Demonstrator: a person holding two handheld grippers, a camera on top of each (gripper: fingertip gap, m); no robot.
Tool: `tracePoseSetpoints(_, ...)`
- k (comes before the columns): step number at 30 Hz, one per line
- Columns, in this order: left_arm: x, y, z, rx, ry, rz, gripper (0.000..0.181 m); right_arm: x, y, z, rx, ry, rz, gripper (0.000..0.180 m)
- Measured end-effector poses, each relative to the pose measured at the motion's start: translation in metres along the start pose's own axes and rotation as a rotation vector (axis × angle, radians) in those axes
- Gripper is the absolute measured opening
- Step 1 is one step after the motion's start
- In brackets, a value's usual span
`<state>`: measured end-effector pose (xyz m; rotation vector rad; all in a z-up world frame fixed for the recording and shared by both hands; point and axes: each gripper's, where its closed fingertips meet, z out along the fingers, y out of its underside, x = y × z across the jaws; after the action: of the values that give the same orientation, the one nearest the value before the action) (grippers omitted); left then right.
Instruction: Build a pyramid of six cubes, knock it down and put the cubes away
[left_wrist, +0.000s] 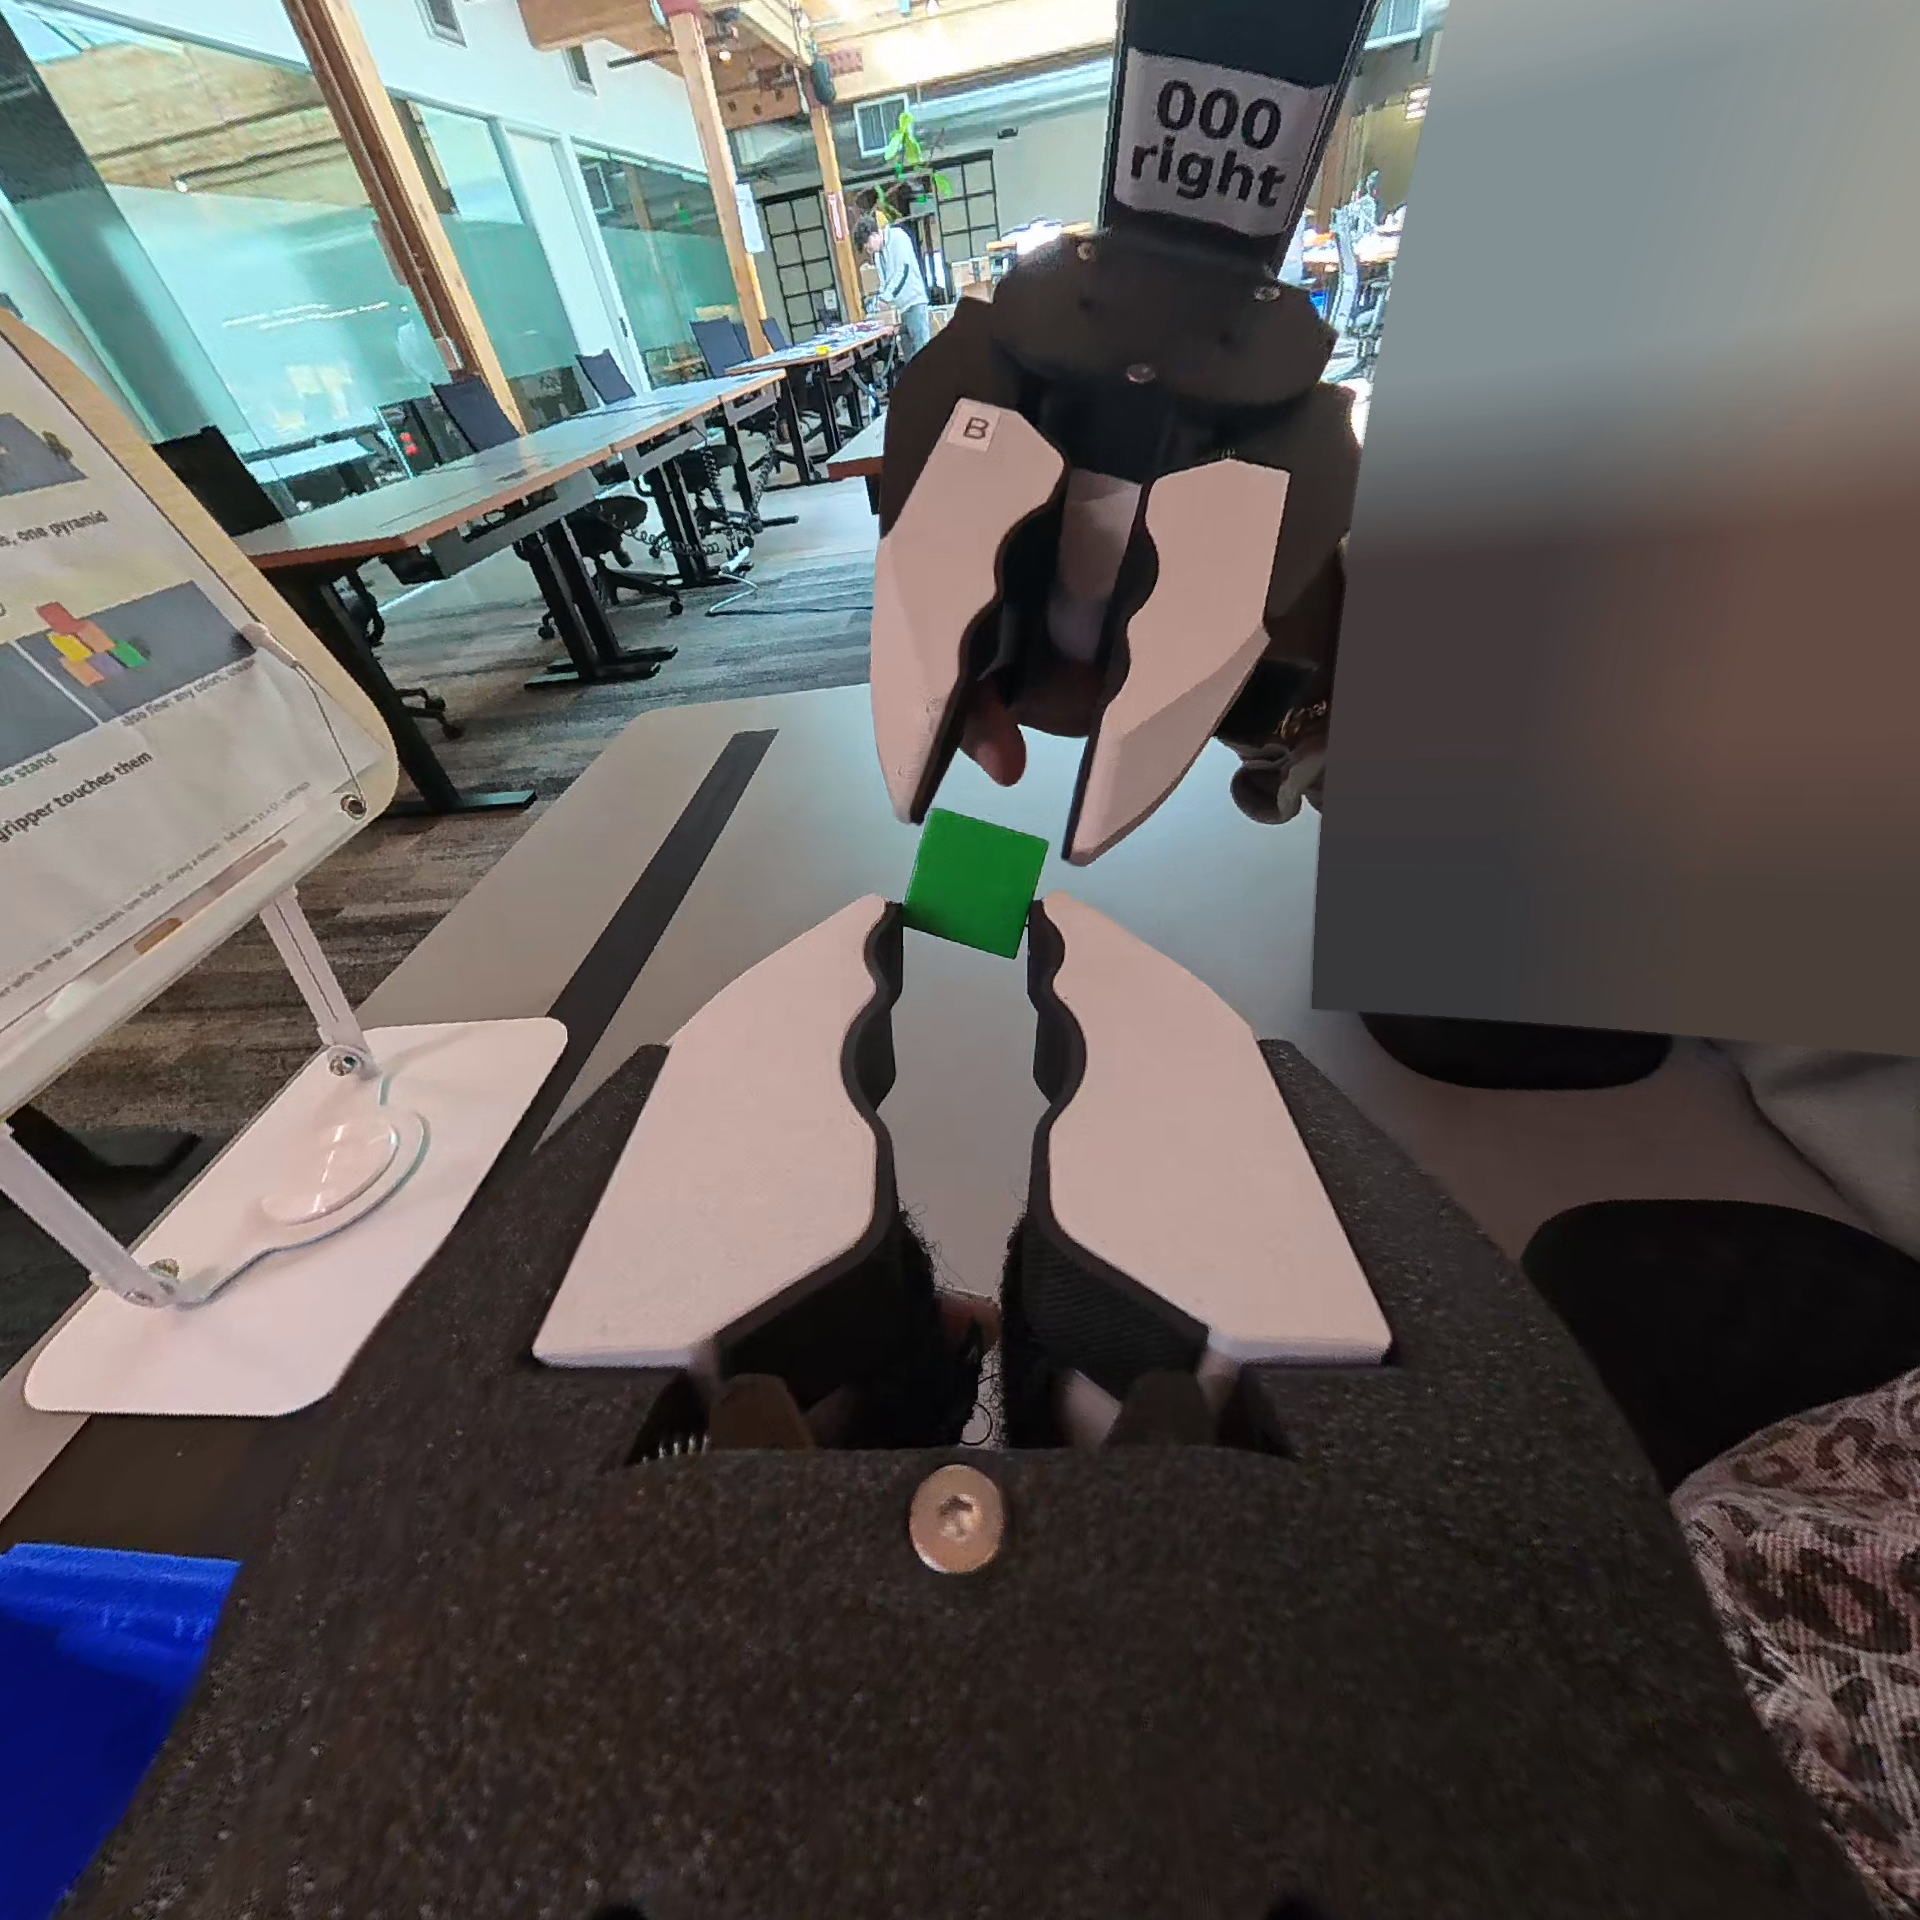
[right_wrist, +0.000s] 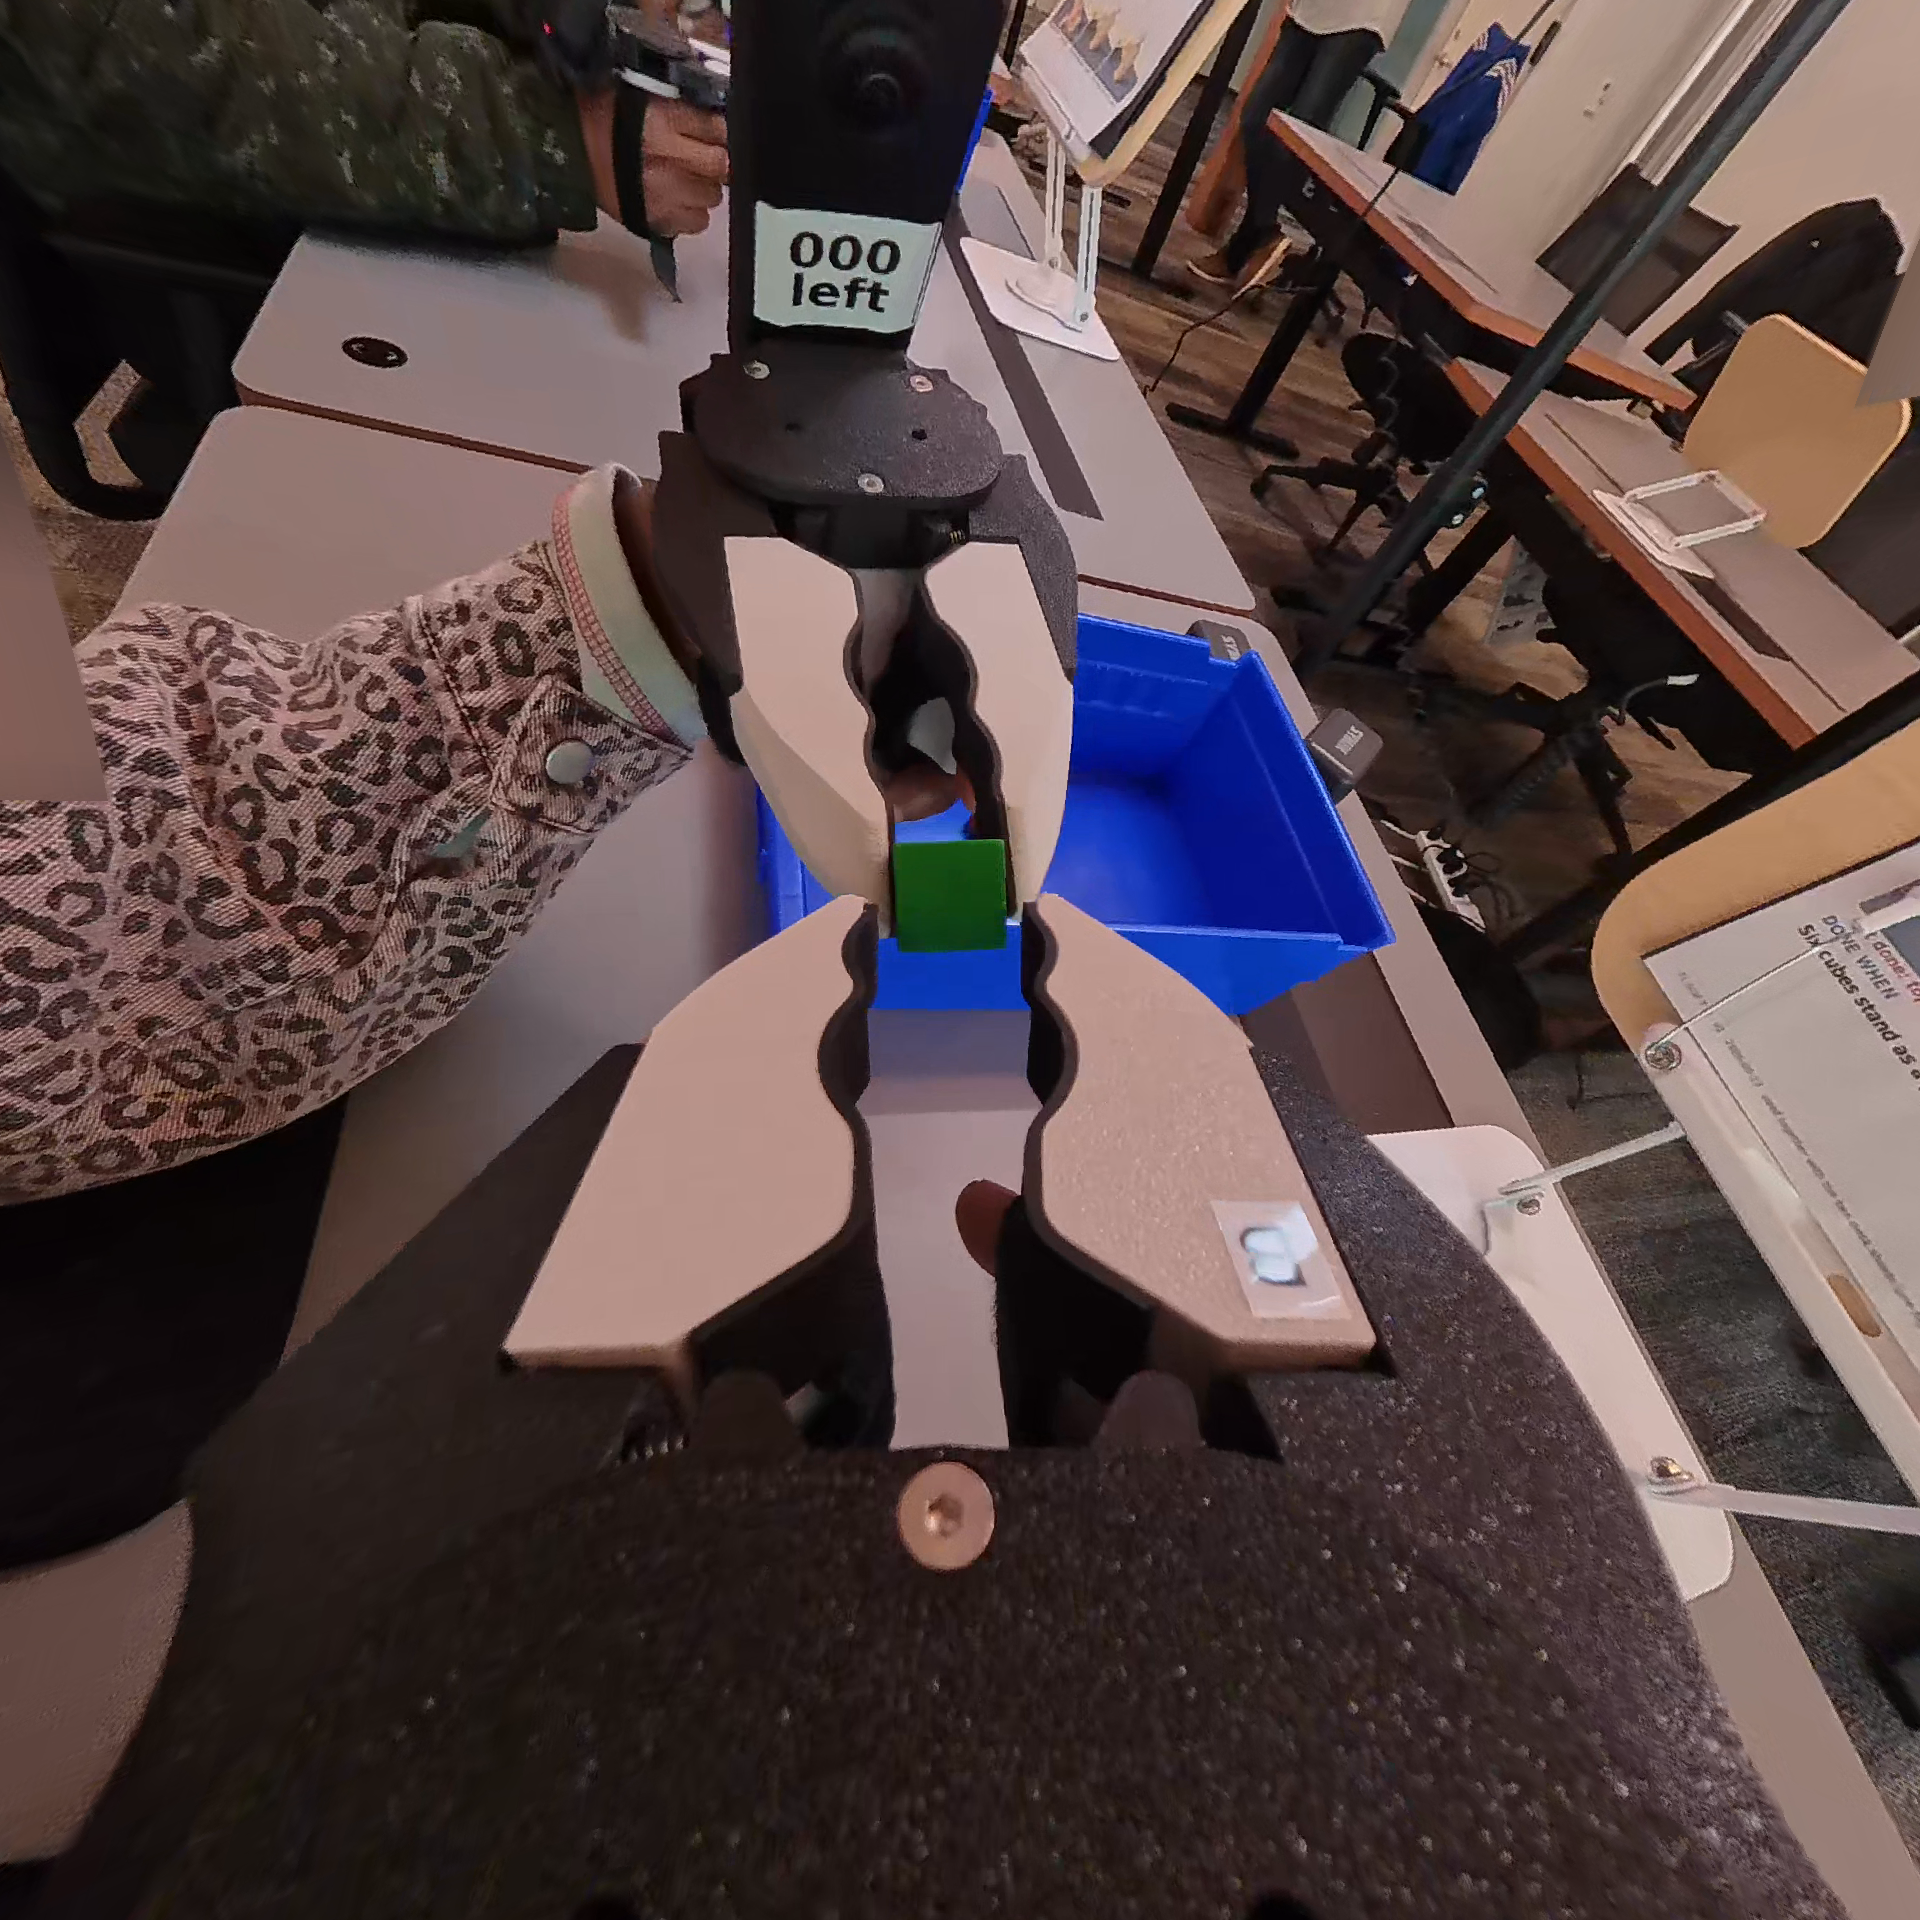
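A green cube (left_wrist: 975, 883) is pinched between the tips of my left gripper (left_wrist: 961, 916), which holds it in the air above the grey table (left_wrist: 727, 790). My right gripper (left_wrist: 997, 831) faces it from the other side. Its jaws are open and its tips flank the cube's far edge with a small gap. In the right wrist view the green cube (right_wrist: 951, 899) sits between the left gripper's fingers (right_wrist: 831, 810), just beyond my right gripper's open tips (right_wrist: 951, 920). The blue bin (right_wrist: 1247, 790) lies behind the cube. No other cubes are in view.
The blue bin's corner (left_wrist: 94, 1683) is at the lower left of the left wrist view. Instruction boards on white stands (left_wrist: 156, 675) (right_wrist: 1808, 1039) stand at the table's edges. A person's patterned sleeve (right_wrist: 312, 831) reaches in from the left. Desks and chairs fill the room beyond. My left and right fingertips are right by each other.
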<state>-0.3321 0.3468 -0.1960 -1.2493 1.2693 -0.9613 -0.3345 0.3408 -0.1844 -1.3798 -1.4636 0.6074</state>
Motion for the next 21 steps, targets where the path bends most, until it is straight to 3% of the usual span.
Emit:
tracePoseSetpoints(9, 0.005, 0.008, 0.0, -0.055, 0.018, -0.012, 0.024, -0.005, 0.005, 0.005, -0.064, -0.026, -0.048, 0.02)
tracePoseSetpoints(12, -0.007, 0.017, -0.01, -0.131, -0.095, -0.046, 0.052, -0.001, 0.013, -0.004, -0.126, -0.03, -0.059, 0.02)
tracePoseSetpoints(16, -0.032, 0.026, -0.048, -0.197, -0.352, -0.095, 0.059, -0.01, 0.061, -0.017, -0.332, -0.11, -0.018, 0.02)
tracePoseSetpoints(21, -0.044, 0.009, -0.084, -0.098, -0.529, -0.1, 0.055, -0.045, 0.14, -0.024, -0.626, -0.238, 0.057, 0.02)
